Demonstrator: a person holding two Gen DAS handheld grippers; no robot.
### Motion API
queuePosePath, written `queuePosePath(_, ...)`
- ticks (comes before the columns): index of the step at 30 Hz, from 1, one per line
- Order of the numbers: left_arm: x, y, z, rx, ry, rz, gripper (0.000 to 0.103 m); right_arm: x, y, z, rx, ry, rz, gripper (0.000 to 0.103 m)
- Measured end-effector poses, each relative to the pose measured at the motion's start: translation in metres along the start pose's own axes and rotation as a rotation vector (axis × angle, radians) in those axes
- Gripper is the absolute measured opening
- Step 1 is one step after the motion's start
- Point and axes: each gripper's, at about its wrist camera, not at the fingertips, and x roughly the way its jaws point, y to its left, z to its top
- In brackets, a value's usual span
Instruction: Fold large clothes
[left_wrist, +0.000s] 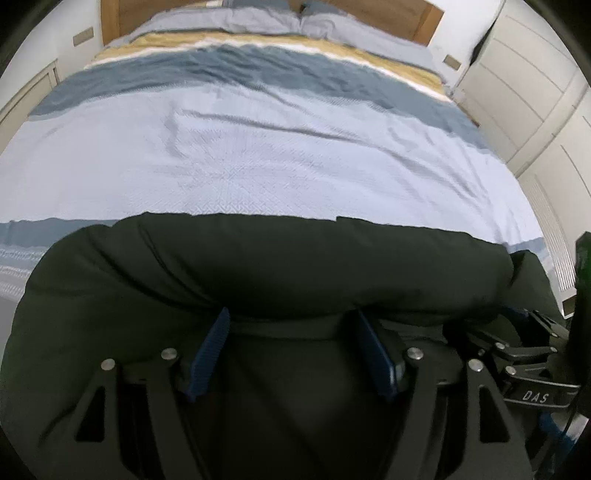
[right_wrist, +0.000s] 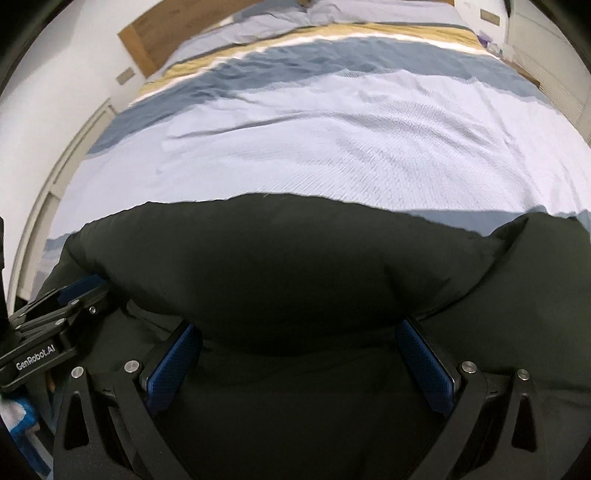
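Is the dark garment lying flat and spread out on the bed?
No, the garment bulges in a thick roll at the bed's near edge.

Left gripper (left_wrist: 291, 332) & right gripper (right_wrist: 299, 343) side by side, both pointing fwd, jaws spread wide, blue pads (right_wrist: 173, 369) angled outward. Each unit shows at the edge of the other's cam: right one at left cam's right edge, left one opp.

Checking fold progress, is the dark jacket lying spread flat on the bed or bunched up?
Bunched up: the dark jacket bulges in a puffy roll across the bed, with both open grippers at its near edge.
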Motion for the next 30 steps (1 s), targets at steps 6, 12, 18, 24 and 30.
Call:
queuePosePath(6,-0.021,0.017,0.008,-0.052,0.002,-0.06,0.071,-0.004,-0.004,0.01,0.043,-0.018,-0.03,0.102)
queuePosePath(12,-0.088,0.039,-0.002,-0.035,-0.112,0.043,0.07,-0.068,-0.013,0.002,0.026,-0.148,-0.183,0.102)
queuePosePath(18,-0.124,0.022,-0.058,-0.001,-0.156,-0.033,0.07,-0.114,0.014,-0.036,-0.047,-0.163,-0.047,0.102)
queuePosePath(24,-0.103,0.026,-0.102,-0.03,-0.128,0.01,0.07,-0.093,0.027,-0.089,-0.106,-0.088,0.005,0.102)
queuePosePath(30,-0.113,0.038,-0.116,-0.083,-0.159,0.045,0.07,-0.095,-0.023,-0.11,0.009,-0.093,-0.029,0.102)
